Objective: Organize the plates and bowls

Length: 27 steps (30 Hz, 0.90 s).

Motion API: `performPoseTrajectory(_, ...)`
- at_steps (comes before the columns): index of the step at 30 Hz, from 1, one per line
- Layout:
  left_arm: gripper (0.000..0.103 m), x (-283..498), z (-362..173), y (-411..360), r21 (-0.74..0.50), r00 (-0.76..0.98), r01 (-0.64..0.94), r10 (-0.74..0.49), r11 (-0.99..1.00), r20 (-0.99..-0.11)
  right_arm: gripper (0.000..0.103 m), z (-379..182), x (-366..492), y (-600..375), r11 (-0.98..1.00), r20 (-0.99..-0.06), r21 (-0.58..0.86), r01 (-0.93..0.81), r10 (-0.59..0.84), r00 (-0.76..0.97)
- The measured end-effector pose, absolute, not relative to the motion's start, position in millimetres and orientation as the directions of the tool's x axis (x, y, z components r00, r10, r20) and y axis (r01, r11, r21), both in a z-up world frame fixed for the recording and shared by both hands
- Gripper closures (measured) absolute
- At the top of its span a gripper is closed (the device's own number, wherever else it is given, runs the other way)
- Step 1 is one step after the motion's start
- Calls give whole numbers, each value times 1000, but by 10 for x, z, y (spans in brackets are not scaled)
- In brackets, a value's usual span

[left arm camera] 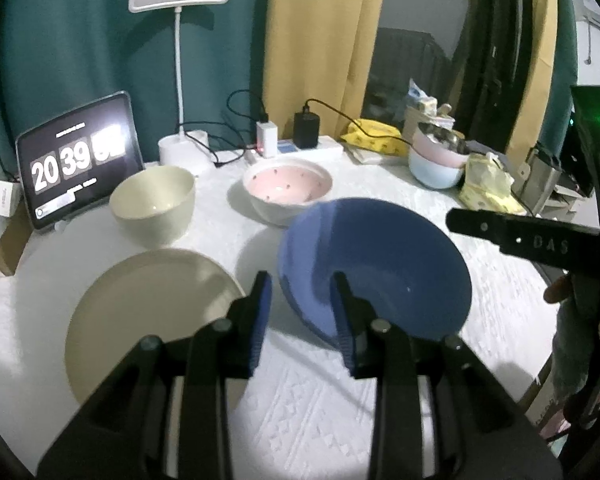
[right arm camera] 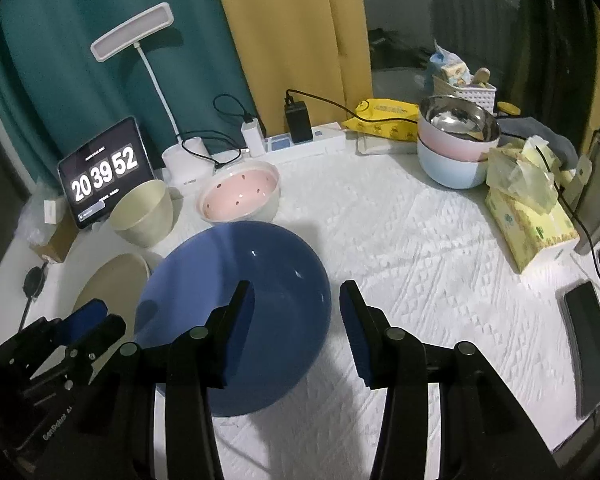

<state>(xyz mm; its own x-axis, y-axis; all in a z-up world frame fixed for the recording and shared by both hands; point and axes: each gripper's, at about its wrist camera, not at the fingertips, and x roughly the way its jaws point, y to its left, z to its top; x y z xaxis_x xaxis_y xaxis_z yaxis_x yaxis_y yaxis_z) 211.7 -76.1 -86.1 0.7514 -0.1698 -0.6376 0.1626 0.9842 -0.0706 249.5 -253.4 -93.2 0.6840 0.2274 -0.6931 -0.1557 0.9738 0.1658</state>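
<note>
A blue plate (left arm camera: pixel 380 264) lies on the white tablecloth, right of a cream plate (left arm camera: pixel 140 316). A cream bowl (left arm camera: pixel 154 204) and a pink-lined white bowl (left arm camera: pixel 286 190) stand behind them. My left gripper (left arm camera: pixel 302 296) is open, its jaws on either side of the blue plate's near left rim. My right gripper (right arm camera: pixel 296 306) is open and empty, over the blue plate's (right arm camera: pixel 236 312) right rim. The left gripper (right arm camera: pixel 88 320) shows at the lower left of the right wrist view, over the cream plate (right arm camera: pixel 112 284). The cream bowl (right arm camera: pixel 142 214) and pink bowl (right arm camera: pixel 242 194) stand behind.
Stacked pink and light-blue bowls (right arm camera: pixel 456 148) stand at the back right beside a tissue pack (right arm camera: pixel 528 220). A tablet clock (right arm camera: pixel 104 172), a desk lamp (right arm camera: pixel 180 156) and a power strip (right arm camera: pixel 300 142) line the back. A phone (right arm camera: pixel 588 344) lies at the right edge.
</note>
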Motion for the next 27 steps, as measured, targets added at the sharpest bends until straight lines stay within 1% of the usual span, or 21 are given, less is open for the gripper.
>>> performPoseTrajectory(10, 66, 2379, -710, -683, -85, 765, 142, -164, 986, -623, 56, -842, 2719, -2457, 974, -692, 147, -173, 226, 685)
performPoseTrajectory(11, 64, 2406, -698, -680, -87, 765, 141, -165, 986, -622, 56, -836, 2732, -2450, 974, -692, 146, -174, 226, 686)
performPoseTrajectory(12, 59, 2434, -684, -676, -92, 766, 140, -167, 986, -620, 56, -827, 2765, -2439, 974, -693, 146, -174, 226, 685)
performPoseTrajectory(13, 58, 2456, -672, -669, -98, 768, 140, -170, 985, -618, 56, -823, 2791, -2430, 974, -694, 146, -175, 227, 683)
performPoseTrajectory(23, 58, 2710, -590, -640, -103, 771, 135, -170, 985, -613, 56, -762, 3056, -2295, 973, -700, 119, -197, 223, 679)
performPoseTrajectory(27, 58, 2873, -567, -613, -115, 757, 132, -175, 985, -630, 56, -740, 3177, -2273, 973, -704, 115, -200, 222, 675)
